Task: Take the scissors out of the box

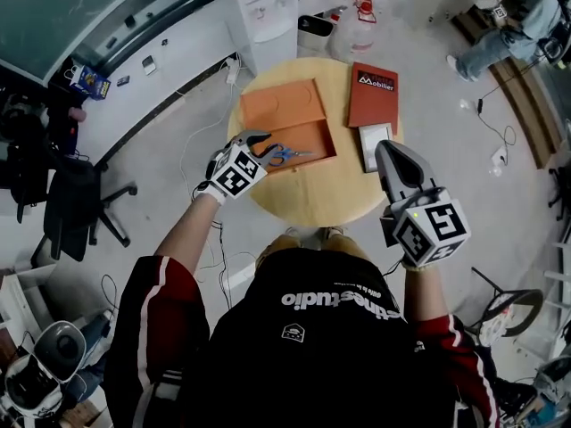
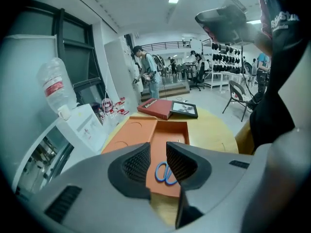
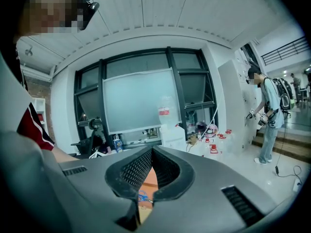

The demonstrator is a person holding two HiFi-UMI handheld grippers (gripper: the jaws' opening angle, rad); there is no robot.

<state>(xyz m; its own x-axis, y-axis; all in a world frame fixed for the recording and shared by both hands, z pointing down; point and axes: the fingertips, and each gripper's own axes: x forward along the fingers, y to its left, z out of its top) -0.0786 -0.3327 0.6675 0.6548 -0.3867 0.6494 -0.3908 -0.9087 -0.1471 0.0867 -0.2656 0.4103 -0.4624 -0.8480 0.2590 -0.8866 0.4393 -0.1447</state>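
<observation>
Scissors (image 1: 287,154) lie flat in the orange box (image 1: 314,135) on the table, their long axis pointing blue handles at the nearer left gripper (image 1: 259,141), which is empty with jaws narrowly parted, while the right gripper (image 1: 390,154) stands well apart, closed and empty.

The round table (image 1: 312,199) has a pale wooden top, smooth and matt. On it, the orange box (image 1: 314,139) and the lid (image 1: 278,103) beyond it look like matt card with no shine at all. The scissors (image 1: 287,154) have glossy blue plastic handles and bare metal blades. To the right, the red book (image 1: 373,96) has a smooth cover with a slight sheen. The left gripper (image 2: 158,147) and the right gripper (image 3: 152,152) are grey matt plastic, and their black pads (image 2: 137,163) are finely ribbed, like rubber. The floor (image 1: 192,105) is pale, smooth and faintly glossy. The person's top (image 1: 339,346) is black cloth.
</observation>
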